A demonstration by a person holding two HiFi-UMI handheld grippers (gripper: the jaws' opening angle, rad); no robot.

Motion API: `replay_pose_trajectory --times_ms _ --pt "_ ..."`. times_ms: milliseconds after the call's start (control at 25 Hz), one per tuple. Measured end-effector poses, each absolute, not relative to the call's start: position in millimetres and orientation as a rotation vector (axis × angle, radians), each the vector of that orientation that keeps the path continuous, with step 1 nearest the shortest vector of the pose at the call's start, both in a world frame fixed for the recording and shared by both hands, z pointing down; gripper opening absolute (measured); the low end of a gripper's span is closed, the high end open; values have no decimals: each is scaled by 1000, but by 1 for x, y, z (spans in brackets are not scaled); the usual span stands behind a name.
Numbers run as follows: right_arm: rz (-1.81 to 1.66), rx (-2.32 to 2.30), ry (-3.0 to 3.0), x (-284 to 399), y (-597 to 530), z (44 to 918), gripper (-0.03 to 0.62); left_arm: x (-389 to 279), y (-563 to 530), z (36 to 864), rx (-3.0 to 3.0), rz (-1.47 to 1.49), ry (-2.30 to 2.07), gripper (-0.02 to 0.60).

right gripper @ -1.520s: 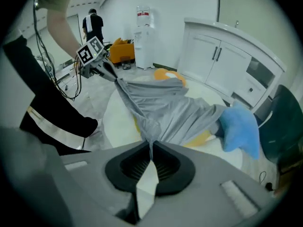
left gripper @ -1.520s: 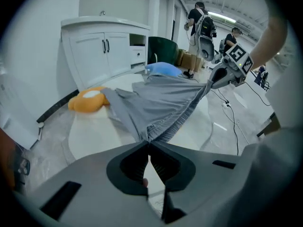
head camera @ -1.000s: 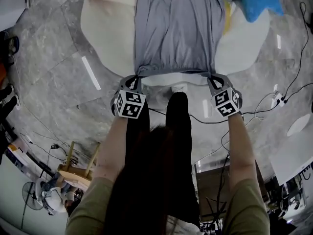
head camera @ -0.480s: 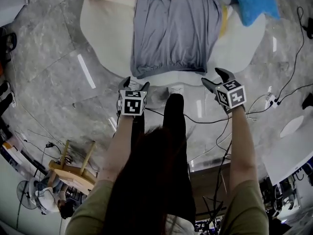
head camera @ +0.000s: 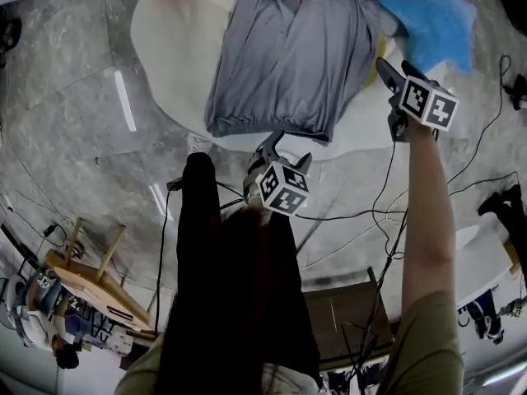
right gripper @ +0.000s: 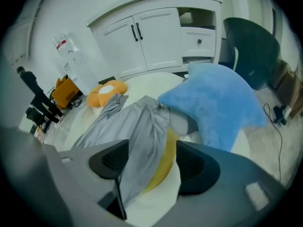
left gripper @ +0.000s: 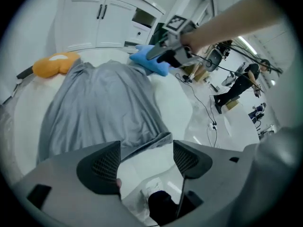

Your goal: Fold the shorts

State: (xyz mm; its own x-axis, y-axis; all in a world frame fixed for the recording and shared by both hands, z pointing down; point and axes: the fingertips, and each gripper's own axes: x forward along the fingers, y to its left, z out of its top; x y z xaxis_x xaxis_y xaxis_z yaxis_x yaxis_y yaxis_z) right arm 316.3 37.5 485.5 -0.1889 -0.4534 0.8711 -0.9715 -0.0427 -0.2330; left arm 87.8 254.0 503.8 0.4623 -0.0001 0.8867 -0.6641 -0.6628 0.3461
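The grey shorts [head camera: 288, 56] lie spread flat on the white round table [head camera: 169, 56], with the gathered waistband at the near edge. My left gripper [head camera: 284, 148] hangs open just off the middle of the waistband, touching nothing. In the left gripper view the shorts [left gripper: 102, 98] lie beyond the open left gripper [left gripper: 146, 156], nothing between its pads. My right gripper [head camera: 394, 79] is open over the shorts' right side, by the blue cushion [head camera: 428, 23]. In the right gripper view the right gripper [right gripper: 151, 162] stands wide above the grey cloth [right gripper: 142, 131] without pressing on it.
An orange cushion [right gripper: 106, 91] lies at the far side of the table, and a yellow piece [right gripper: 163, 167] shows under the shorts' edge. White cabinets [right gripper: 156, 37] stand behind. Cables [head camera: 346, 216] run over the grey floor; a wooden stool [head camera: 90, 282] stands at the lower left.
Both grippers let go of the waistband corners and opened. The left one slid right to the waistband's middle; the right one swung up along the shorts' right side to the blue cushion.
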Motion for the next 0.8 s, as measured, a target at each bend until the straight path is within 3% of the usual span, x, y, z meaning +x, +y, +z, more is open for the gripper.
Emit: replay_pose_trajectory --times_ms 280,440,520,640,800 --pt "1002 1380 -1681 312 -38 534 298 169 274 525 2112 1235 -417 333" --pt "939 1304 -1674 306 -59 551 222 181 279 536 2098 1268 -388 333" --pt "909 1272 -1660 308 -62 557 218 182 291 542 2082 1296 -346 333" --pt "896 1238 -1631 312 -64 566 123 183 314 559 2073 1368 -267 333" --pt "935 1202 -1616 312 -57 579 116 181 321 576 2068 1440 -223 333"
